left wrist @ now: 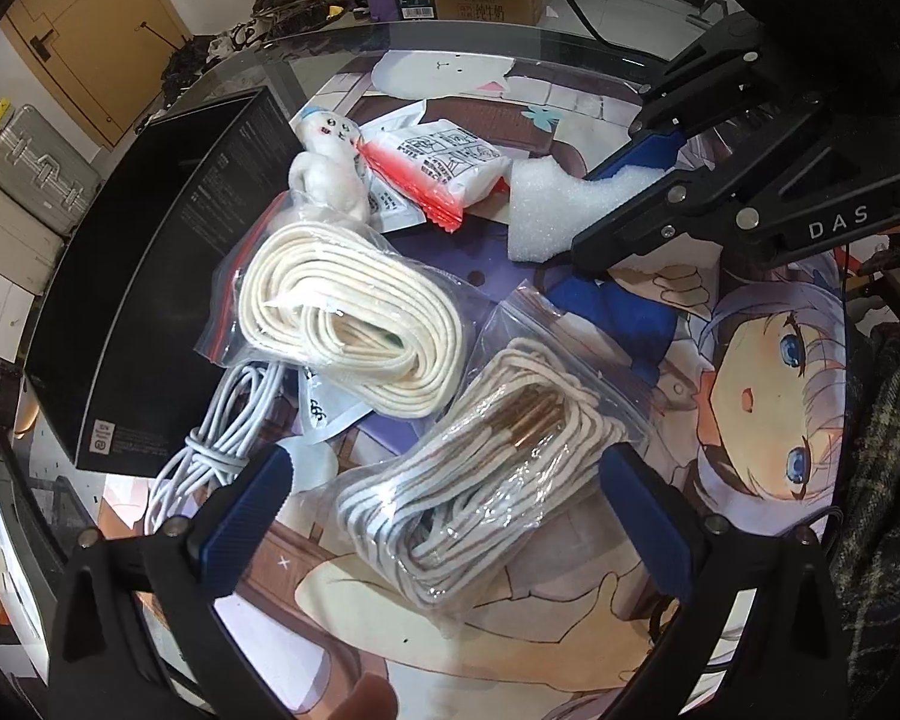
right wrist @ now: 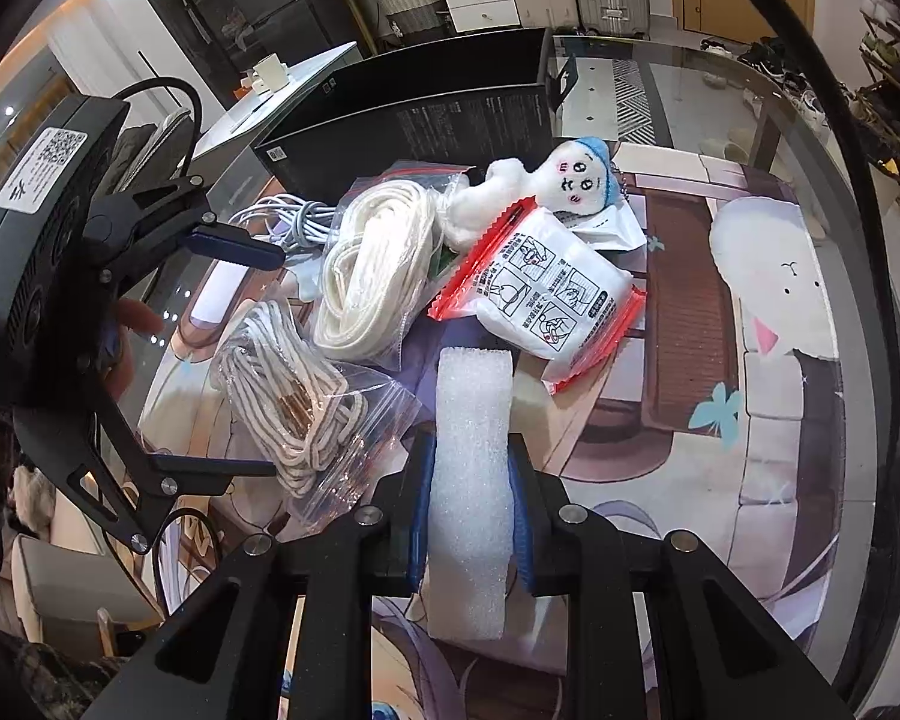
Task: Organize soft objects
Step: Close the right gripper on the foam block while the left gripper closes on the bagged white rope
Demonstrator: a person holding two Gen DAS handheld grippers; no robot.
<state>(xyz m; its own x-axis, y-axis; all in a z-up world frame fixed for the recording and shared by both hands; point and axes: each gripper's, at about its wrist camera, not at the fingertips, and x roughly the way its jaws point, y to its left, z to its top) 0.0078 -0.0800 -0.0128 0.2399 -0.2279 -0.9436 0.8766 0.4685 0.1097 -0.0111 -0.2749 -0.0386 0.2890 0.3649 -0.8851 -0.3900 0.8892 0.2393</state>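
Fingers of the right gripper (right wrist: 471,492) are clamped on the white foam block (right wrist: 473,450), at six o'clock in its view; left gripper (left wrist: 444,504) fingers stand apart astride a bagged striped cord (left wrist: 480,492); bagged cream rope (left wrist: 354,324) lies at ten o'clock of it, touching.

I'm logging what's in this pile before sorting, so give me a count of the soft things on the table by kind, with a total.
Clear zip bags of coiled cord: 2, cream flat cord and white-and-grey striped cord
White foam block, clamped in the right gripper: 1
White plush doll with blue cap: 1
Red-edged white sealed packet: 1
Bundled white cable: 1
Total: 6
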